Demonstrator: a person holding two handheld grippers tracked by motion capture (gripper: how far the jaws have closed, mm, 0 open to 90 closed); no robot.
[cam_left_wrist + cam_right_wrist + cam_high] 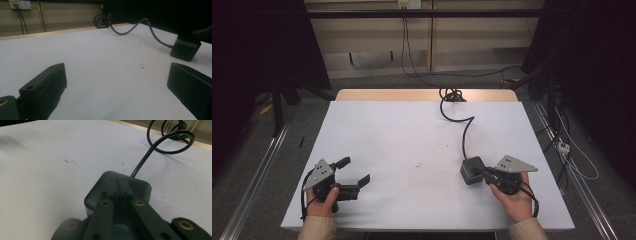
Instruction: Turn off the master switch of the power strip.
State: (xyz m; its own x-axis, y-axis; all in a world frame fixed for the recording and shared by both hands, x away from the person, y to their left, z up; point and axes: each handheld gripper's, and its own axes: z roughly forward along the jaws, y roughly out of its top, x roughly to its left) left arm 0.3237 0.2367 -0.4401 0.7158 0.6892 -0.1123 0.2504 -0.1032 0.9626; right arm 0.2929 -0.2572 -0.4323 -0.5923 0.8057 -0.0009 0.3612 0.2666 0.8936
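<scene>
**Two grippers, one power brick on the white table**

Two grippers are at work. At the left, the left gripper rests low with its jaws spread wide, holding nothing. To the right, the right gripper has its jaws pressed together above the dark power brick, which sits near the table's right front. Whether they pinch it I cannot tell. Best to steady the brick and mind its cable trailing back. The white tabletop is bare; beyond it, a dim room with wall sockets.
</scene>
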